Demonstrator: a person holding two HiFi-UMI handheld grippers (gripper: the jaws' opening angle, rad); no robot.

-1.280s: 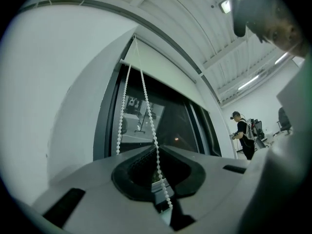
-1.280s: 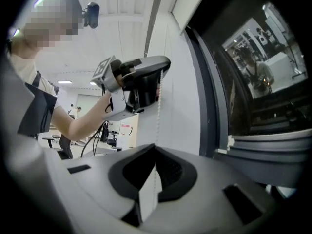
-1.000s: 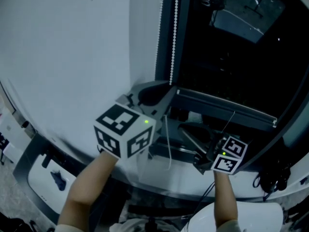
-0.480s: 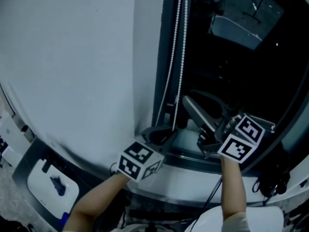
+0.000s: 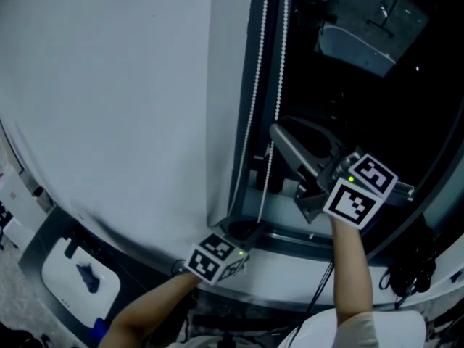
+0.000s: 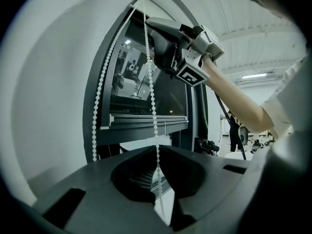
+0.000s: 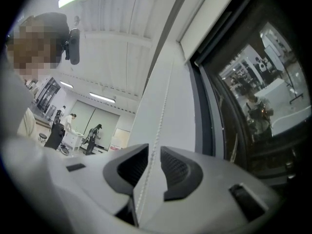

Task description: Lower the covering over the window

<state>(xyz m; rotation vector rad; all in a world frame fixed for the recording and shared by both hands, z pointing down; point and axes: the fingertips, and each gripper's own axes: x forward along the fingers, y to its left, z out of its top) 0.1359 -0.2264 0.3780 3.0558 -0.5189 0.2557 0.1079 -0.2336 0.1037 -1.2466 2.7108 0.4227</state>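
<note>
A white bead chain (image 5: 254,85) hangs as two strands down the left edge of the dark window (image 5: 348,100). My left gripper (image 5: 243,229) is low, by the sill, shut on one strand, which runs straight up out of its jaws (image 6: 157,172). My right gripper (image 5: 277,132) is higher on the chain, also seen in the left gripper view (image 6: 152,40). Its jaws have just been opening; the chain (image 7: 157,140) runs between the pads (image 7: 178,167) with a gap on each side, so it is not gripped.
A plain white wall (image 5: 109,100) fills the left. The dark window frame (image 5: 243,122) stands next to the chain. A horizontal bar (image 6: 146,120) crosses the window low down. Black cables (image 5: 406,263) lie at the lower right.
My left gripper has moved down along the chain to the sill. My right gripper has risen to the chain and its jaws have opened.
</note>
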